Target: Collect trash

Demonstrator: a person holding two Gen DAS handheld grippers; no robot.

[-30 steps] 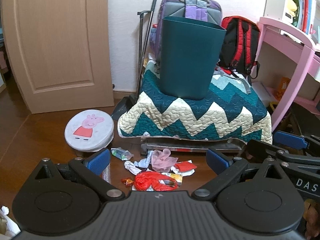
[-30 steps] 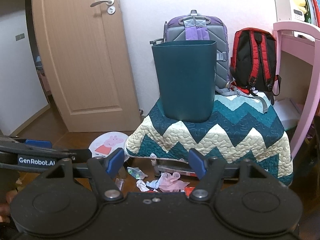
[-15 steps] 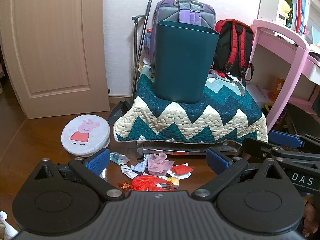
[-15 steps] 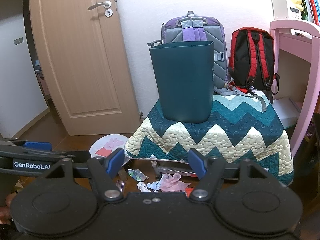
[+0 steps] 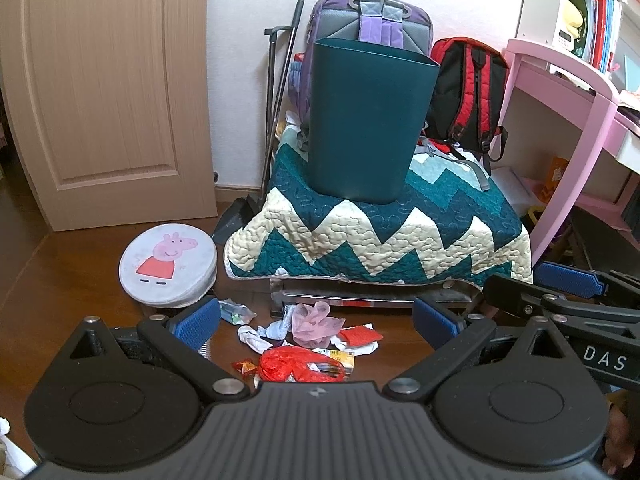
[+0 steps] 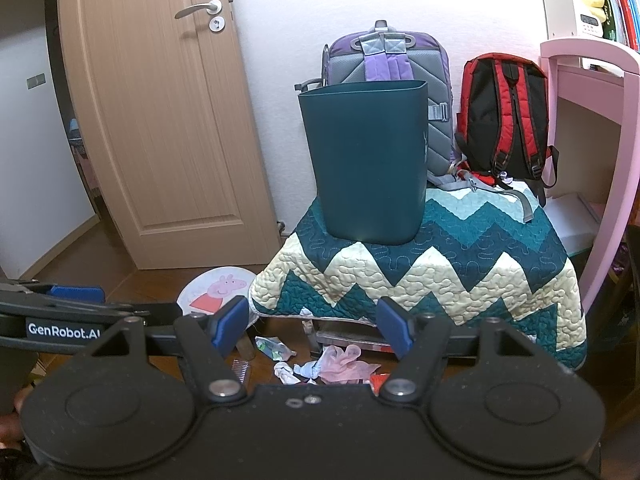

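The step in hand looks like the approach, with nothing picked up yet. The left gripper has its fingers spread wide and empty, and the trash pile lies on the floor between and below them, the red wrapper nearest. The right gripper is likewise spread and empty, the litter low between its fingers. The teal bin stands on the quilted stool, beyond and above both fingertips. Next, I judge, one gripper must drop to the floor and close on a piece
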